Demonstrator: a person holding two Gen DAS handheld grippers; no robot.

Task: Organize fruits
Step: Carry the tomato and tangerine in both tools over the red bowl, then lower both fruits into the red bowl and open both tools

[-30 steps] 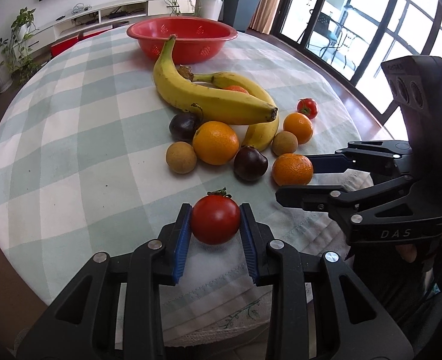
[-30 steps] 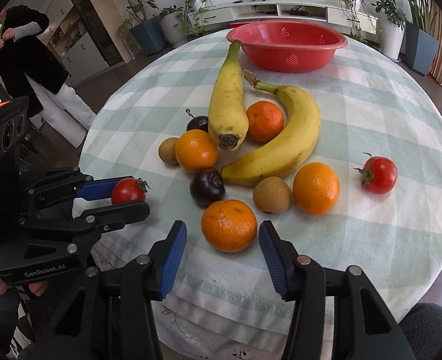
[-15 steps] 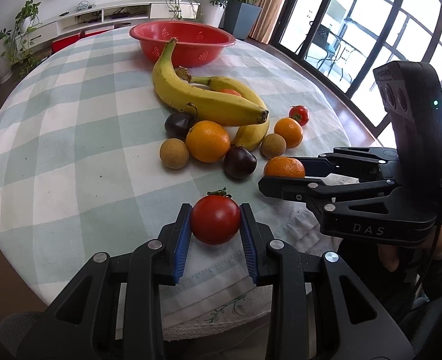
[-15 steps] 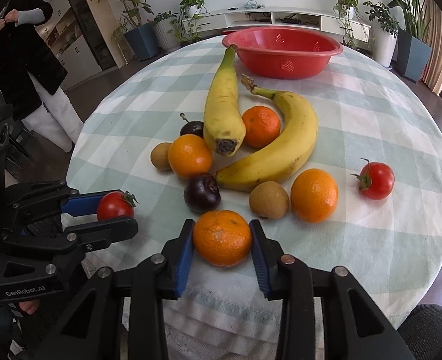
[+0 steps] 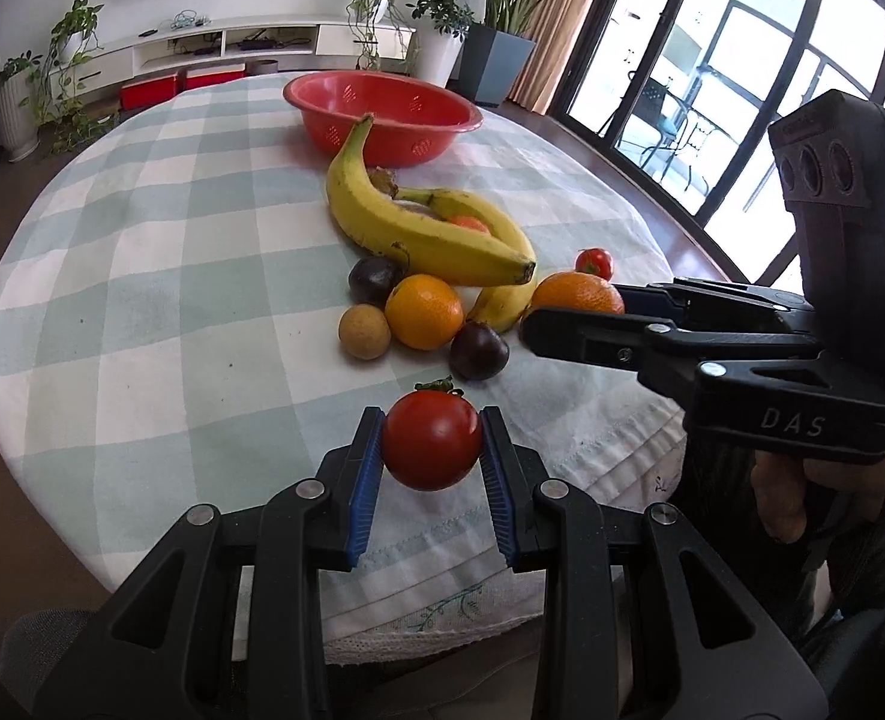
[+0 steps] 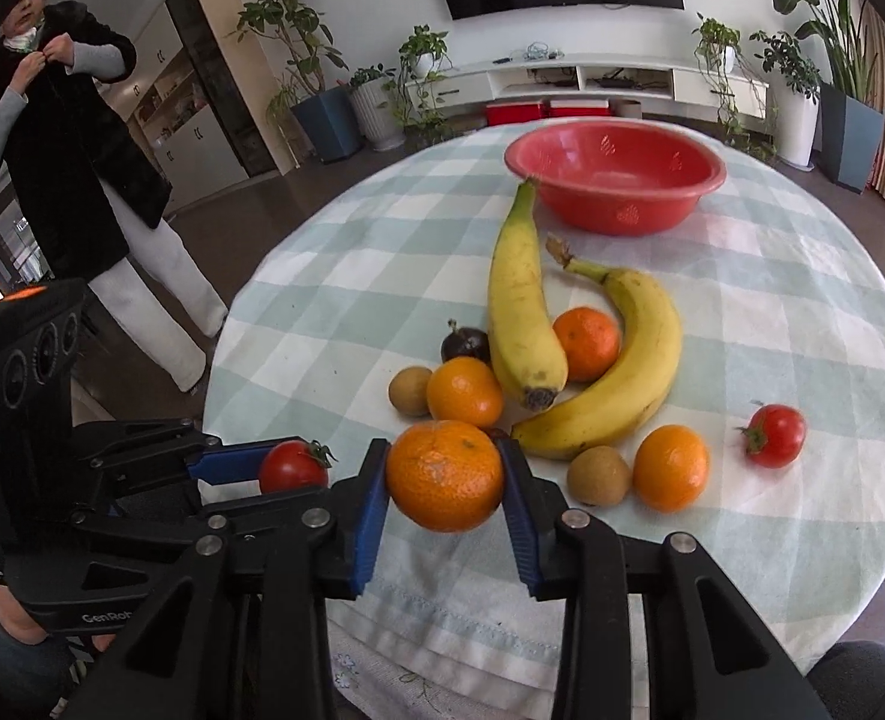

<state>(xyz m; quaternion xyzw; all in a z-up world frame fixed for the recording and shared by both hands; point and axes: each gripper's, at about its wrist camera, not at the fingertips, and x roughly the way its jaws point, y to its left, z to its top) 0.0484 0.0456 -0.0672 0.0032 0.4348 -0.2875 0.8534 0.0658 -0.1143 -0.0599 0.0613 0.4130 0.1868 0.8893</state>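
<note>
glossy round tomato [image 5: 431, 449], dimpled orange [image 6: 445, 475], checked tablecloth [image 5: 142, 276]

Glossy tomato [image 5: 431, 447], dimpled orange [image 6: 445, 474] (matt) — woven checked tablecloth [image 5: 142, 300], shiny plastic bowl [image 5: 382, 114]

My round worktop [image 6: 802, 312] wears a green-and-white checked cloth [image 6: 334, 312]. On it lie a red bowl [image 6: 615, 183] at the far side, two bananas [image 6: 523, 306], oranges [image 6: 670, 468], kiwis [image 6: 598, 475], dark plums [image 5: 478, 350] and one tomato [image 6: 773, 435].

Raised letters "DAS" stand on the black plastic right gripper [image 5: 568, 315] body, lower right of the left wrist view. "GenRob", cut off, stands on the black plastic left gripper [image 6: 289, 471] body, lower left of the right wrist view.
</note>
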